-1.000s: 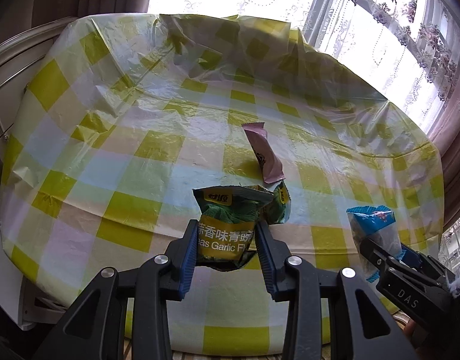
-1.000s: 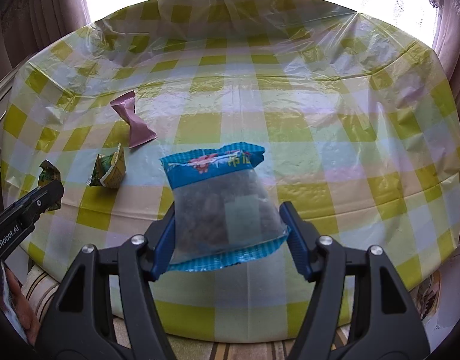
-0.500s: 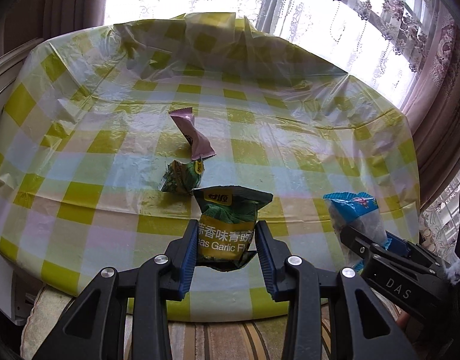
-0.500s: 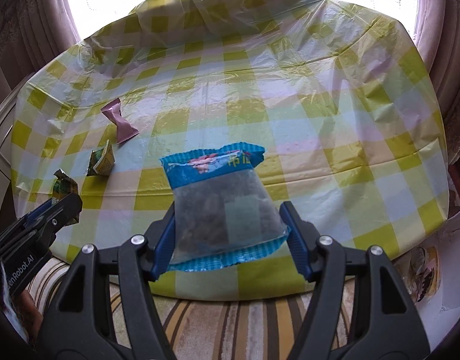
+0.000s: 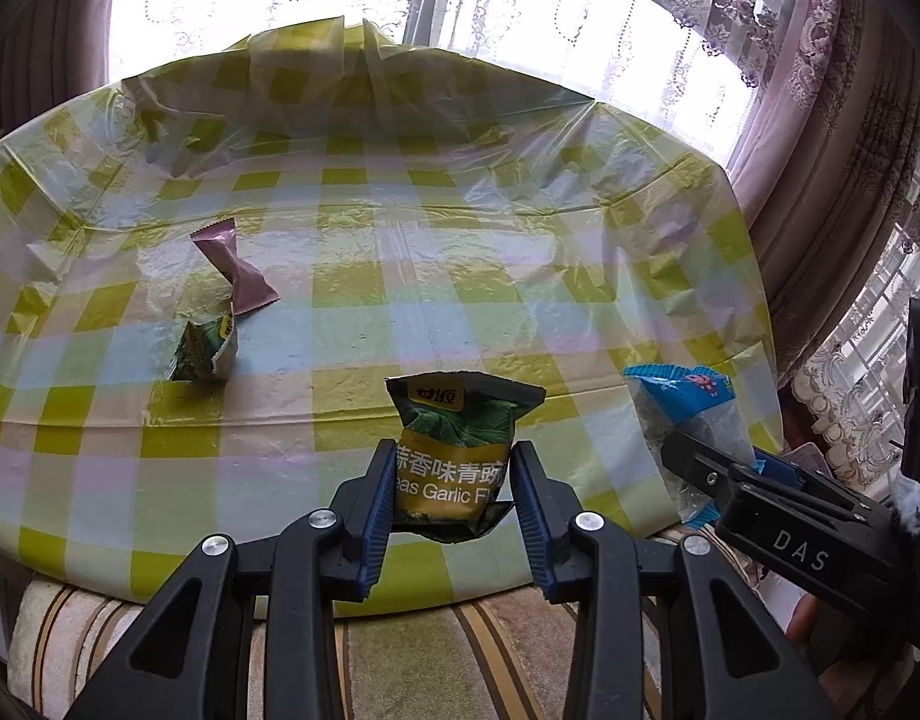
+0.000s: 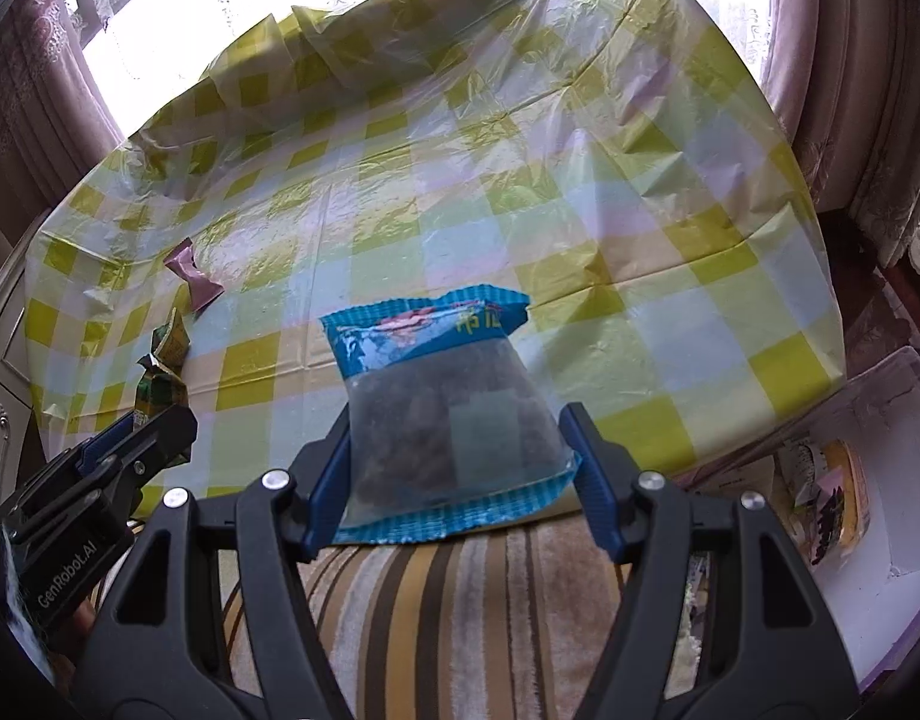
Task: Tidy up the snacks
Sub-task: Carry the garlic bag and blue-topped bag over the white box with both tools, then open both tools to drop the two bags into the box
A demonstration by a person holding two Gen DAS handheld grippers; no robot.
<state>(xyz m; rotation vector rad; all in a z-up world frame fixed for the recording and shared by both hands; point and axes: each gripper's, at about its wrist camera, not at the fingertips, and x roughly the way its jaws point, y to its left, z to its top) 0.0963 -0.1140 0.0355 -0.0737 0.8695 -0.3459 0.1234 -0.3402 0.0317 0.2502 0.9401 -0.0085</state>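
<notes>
My left gripper point(image 5: 454, 480) is shut on a green and yellow garlic pea packet point(image 5: 454, 456), held above the table's near edge. My right gripper point(image 6: 460, 456) is shut on a blue-topped clear bag of dark snacks point(image 6: 442, 414); the bag also shows in the left wrist view point(image 5: 688, 414). A pink packet point(image 5: 238, 276) and a small green packet point(image 5: 205, 351) lie on the checked tablecloth point(image 5: 460, 252) at the left. Both show in the right wrist view, pink point(image 6: 193, 276) and green point(image 6: 171, 345).
A striped rug or cushion point(image 6: 460, 600) lies below the table's near edge. A clear plastic box point(image 6: 868, 480) with packets inside stands at the right, beside the table. Curtains point(image 5: 820, 180) and windows surround the table.
Both grippers have pulled back from the table with their packets and turned right. The table's near edge, the striped rug and the box on the right have come into view.
</notes>
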